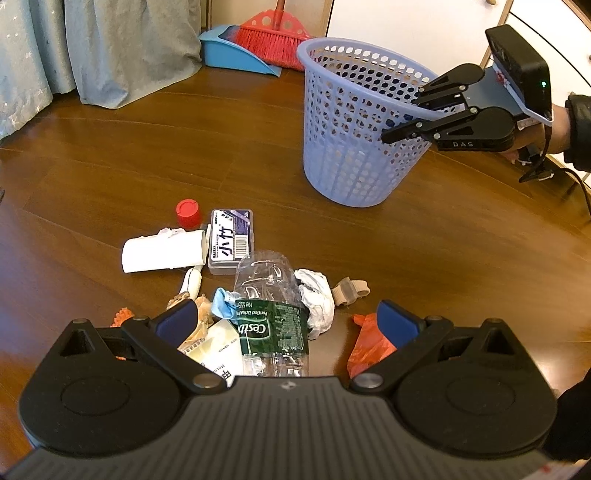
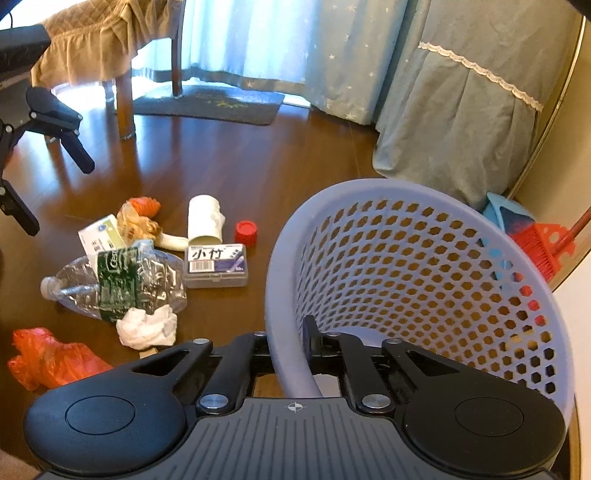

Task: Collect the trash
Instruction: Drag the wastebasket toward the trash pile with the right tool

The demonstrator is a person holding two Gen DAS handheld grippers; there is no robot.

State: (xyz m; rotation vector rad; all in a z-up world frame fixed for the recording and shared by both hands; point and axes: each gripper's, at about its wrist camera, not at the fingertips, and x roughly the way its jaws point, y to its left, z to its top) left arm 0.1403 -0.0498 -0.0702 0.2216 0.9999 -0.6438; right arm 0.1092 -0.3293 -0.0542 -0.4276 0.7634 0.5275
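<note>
A pile of trash lies on the wooden floor: a crushed clear bottle (image 1: pixel 271 314) (image 2: pixel 118 284) with a green label, a crumpled white tissue (image 1: pixel 317 295) (image 2: pixel 147 326), an orange plastic bag (image 1: pixel 369 343) (image 2: pixel 48 356), a clear labelled box (image 1: pixel 231 242) (image 2: pixel 216 269), a red cap (image 1: pixel 188 213) (image 2: pixel 246 232) and a white paper roll (image 1: pixel 162 251) (image 2: pixel 205 221). My left gripper (image 1: pixel 288 321) (image 2: pixel 59 199) hovers open above the bottle, one finger on each side. My right gripper (image 2: pixel 288 343) (image 1: pixel 402 118) is shut on the rim of the lavender mesh basket (image 1: pixel 351 147) (image 2: pixel 406 258).
A red broom (image 1: pixel 273 37) and blue dustpan (image 1: pixel 232 51) lean by the wall behind the basket. Blue curtains (image 2: pixel 443 92) hang at the back. Chair legs (image 2: pixel 125 103) and a dark mat (image 2: pixel 207 103) lie beyond the pile. A white cabinet (image 1: pixel 406 18) stands behind the basket.
</note>
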